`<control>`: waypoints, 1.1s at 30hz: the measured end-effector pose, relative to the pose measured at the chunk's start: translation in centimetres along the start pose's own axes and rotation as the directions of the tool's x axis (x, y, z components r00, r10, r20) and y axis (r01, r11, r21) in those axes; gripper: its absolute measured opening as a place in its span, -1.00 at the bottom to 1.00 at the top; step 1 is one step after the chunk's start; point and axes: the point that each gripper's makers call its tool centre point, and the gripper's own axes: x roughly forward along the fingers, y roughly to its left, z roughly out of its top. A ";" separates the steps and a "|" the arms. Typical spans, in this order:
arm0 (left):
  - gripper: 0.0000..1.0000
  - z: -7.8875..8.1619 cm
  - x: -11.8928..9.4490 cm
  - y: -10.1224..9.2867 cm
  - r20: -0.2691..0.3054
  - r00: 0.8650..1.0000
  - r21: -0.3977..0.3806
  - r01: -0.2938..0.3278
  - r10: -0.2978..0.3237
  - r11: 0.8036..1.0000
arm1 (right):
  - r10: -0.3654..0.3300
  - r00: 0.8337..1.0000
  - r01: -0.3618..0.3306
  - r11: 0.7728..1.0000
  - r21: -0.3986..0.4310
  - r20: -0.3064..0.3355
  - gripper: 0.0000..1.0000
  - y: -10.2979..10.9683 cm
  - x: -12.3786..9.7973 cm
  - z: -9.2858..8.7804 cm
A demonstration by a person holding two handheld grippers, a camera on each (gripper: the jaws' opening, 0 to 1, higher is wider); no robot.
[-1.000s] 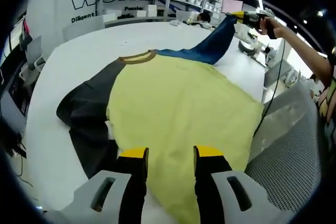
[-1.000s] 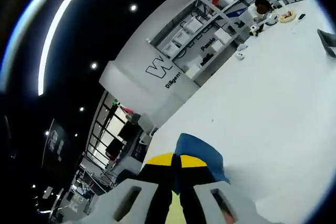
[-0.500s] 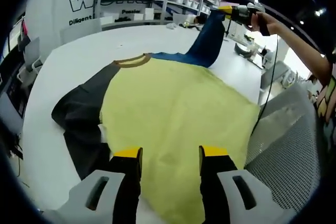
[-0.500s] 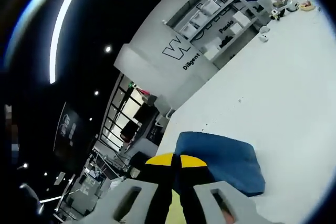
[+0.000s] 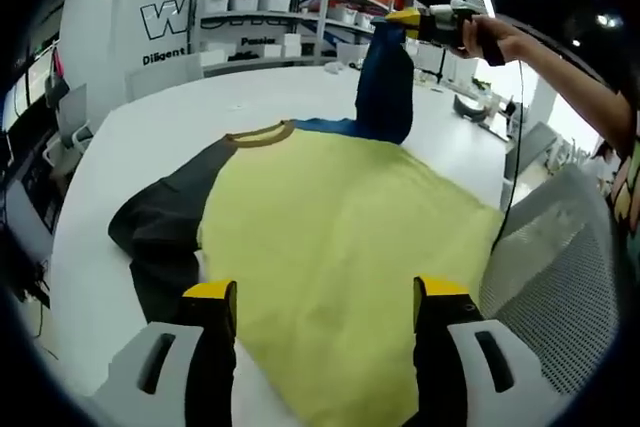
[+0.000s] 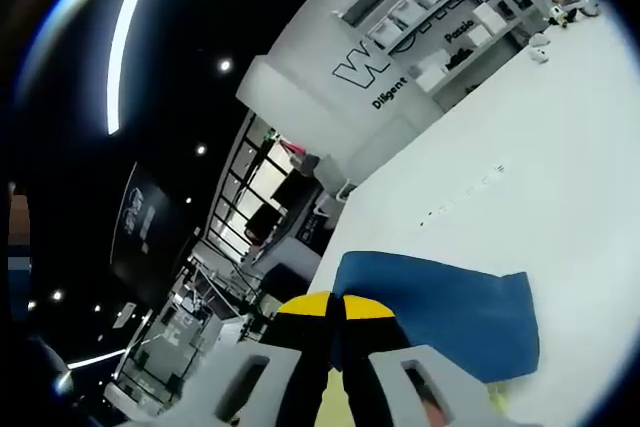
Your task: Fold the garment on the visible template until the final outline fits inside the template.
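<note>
A T-shirt with a yellow body [image 5: 330,227], a dark grey sleeve [image 5: 160,232] and a blue sleeve [image 5: 385,87] lies face up on a white table [image 5: 150,117]. My left gripper [image 5: 325,297] hovers open over the shirt's near hem, touching nothing. At the far right a hand holds my right gripper [image 5: 410,17] high, shut on the tip of the blue sleeve, which hangs up off the table. In the right gripper view the jaws [image 6: 335,305] stand pinched on the blue sleeve [image 6: 440,312], above the white table [image 6: 530,147].
A grey mesh chair back [image 5: 560,277] stands at the right of the table. Shelves with white bins [image 5: 260,7] and a lettered wall [image 6: 400,77] stand behind. A person's arm [image 5: 560,77] reaches in from the right. Small items lie at the table's far end [image 6: 560,7].
My right gripper has lifted the blue sleeve higher and carried it leftward, toward the shirt's body; the sleeve now hangs nearly upright. My left gripper's jaws have spread wider.
</note>
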 end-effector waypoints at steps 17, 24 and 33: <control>0.52 2.1 0.8 -1.7 0.101 0.992 -0.048 0.075 -0.070 0.996 | 0.122 0.988 -0.120 0.992 0.030 -0.090 -1.00 4.1 6.5 -4.7; 0.51 2.0 0.9 -1.8 0.099 0.992 -0.069 0.085 -0.078 0.994 | 0.144 0.981 -0.141 0.989 0.034 -0.132 -1.00 4.9 9.9 -7.4; 0.51 2.0 0.9 -1.9 0.100 0.991 -0.063 0.096 -0.089 0.993 | 0.150 0.967 -0.139 0.988 0.066 -0.204 -1.00 4.0 13.4 -11.6</control>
